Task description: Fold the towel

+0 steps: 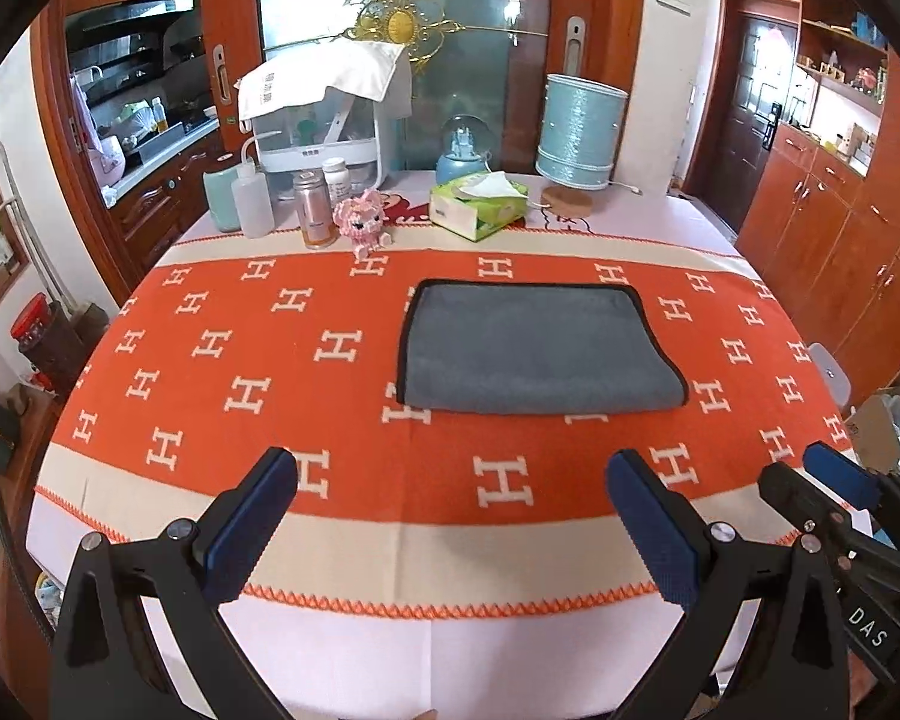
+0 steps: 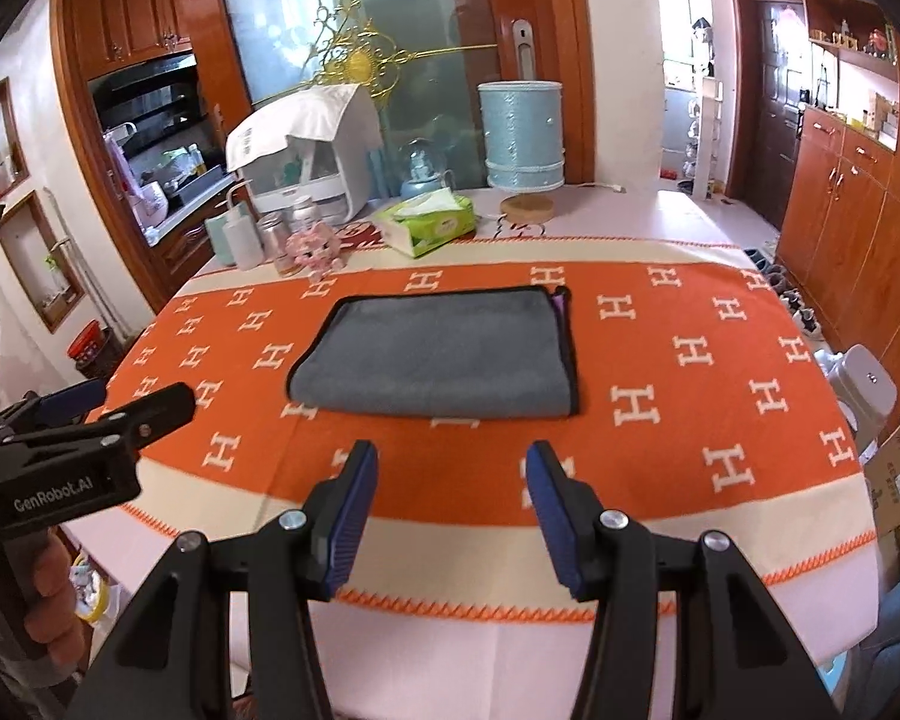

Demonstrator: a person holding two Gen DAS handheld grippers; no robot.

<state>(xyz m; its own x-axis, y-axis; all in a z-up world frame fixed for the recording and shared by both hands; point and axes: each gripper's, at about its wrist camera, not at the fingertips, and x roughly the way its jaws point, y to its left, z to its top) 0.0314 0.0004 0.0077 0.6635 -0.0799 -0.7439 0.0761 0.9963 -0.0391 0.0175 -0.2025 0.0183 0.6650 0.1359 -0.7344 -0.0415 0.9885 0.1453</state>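
home dining room | kitchen [image 1: 138, 90] adjoining | wooden cabinets [image 2: 858, 192] | table lamp [image 1: 579, 132]

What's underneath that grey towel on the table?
The grey towel lies folded on an orange cloth with white H letters; letter parts peek out at its near edge. Whatever lies between its folded layers is hidden.

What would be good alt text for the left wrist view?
A folded grey towel lies flat on an orange tablecloth, untouched. The open left gripper hovers in front of it, with bottles and a tissue box behind.
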